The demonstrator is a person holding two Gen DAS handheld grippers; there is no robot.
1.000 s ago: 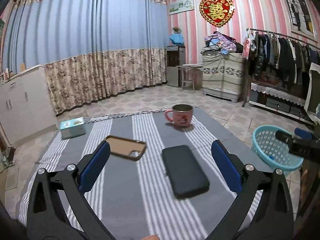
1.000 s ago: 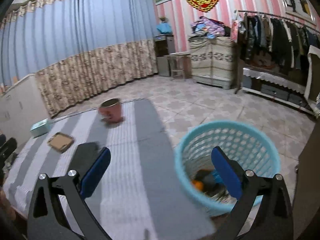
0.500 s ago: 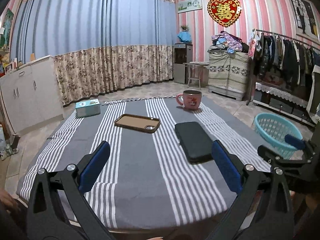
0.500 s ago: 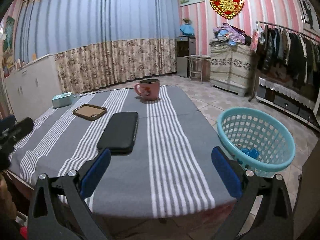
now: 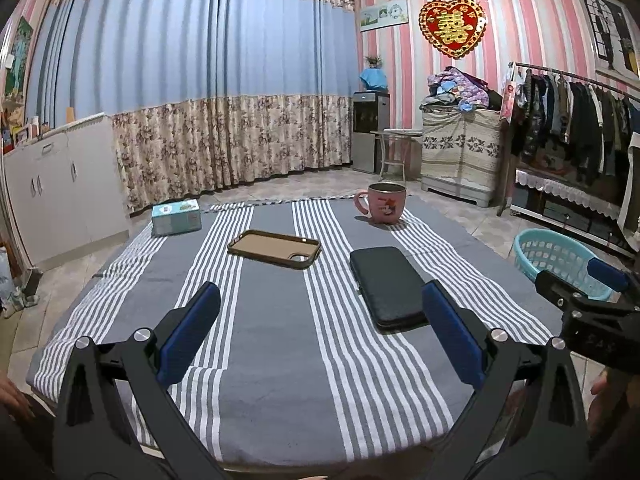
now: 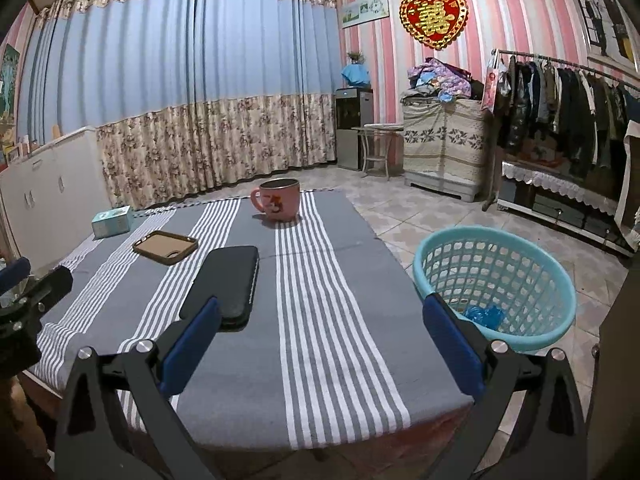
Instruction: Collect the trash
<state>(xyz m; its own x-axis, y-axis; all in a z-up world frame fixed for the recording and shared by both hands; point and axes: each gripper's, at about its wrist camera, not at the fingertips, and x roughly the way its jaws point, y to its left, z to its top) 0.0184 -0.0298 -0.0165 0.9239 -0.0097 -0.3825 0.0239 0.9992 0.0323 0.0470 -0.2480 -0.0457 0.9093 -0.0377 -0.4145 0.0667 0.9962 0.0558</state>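
Note:
A light blue mesh basket [image 6: 496, 284] stands on the floor right of the table, with blue crumpled trash [image 6: 482, 315] inside; it also shows in the left wrist view [image 5: 558, 262]. My left gripper [image 5: 320, 340] is open and empty, held over the near edge of the striped table [image 5: 280, 360]. My right gripper [image 6: 320, 344] is open and empty over the table's near right corner, beside the basket. The right gripper also shows in the left wrist view [image 5: 588, 292].
On the striped cloth lie a black phone [image 5: 386, 286], a brown phone case [image 5: 276, 248], a pink mug [image 5: 384, 202] and a teal tissue box [image 5: 176, 216]. A clothes rack [image 5: 576, 152] and cabinets [image 5: 56, 184] line the walls.
Both grippers have pulled back from the table towards its near edge. The right gripper rose away from over the basket and now faces the table.

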